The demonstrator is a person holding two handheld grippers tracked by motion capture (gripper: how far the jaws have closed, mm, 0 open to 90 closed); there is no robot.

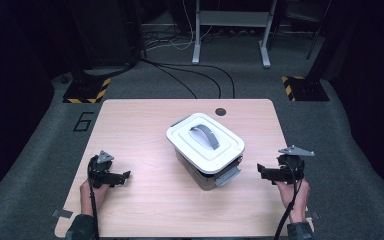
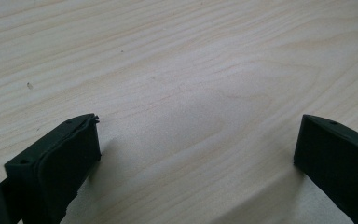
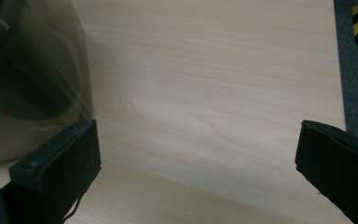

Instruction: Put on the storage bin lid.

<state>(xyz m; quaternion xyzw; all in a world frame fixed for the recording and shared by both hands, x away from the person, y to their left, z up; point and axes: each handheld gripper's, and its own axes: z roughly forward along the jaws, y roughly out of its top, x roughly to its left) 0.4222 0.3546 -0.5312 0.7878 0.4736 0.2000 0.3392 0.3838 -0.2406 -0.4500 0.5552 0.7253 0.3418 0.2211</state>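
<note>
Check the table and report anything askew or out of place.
The storage box sits turned at an angle to the table edges, and its near grey latch hangs flipped open. Both grippers, left and right, are open, holding nothing.

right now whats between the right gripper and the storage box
Nothing: the high view shows bare table between the right gripper and the storage box.

The bench (image 1: 145, 210) is pale wood with fine grain. The box (image 1: 206, 176) is smoky clear, its lid (image 1: 205, 142) white with a grey handle (image 1: 206, 135). Both tongs, left (image 1: 125, 175) and right (image 1: 261, 171), are black.
</note>
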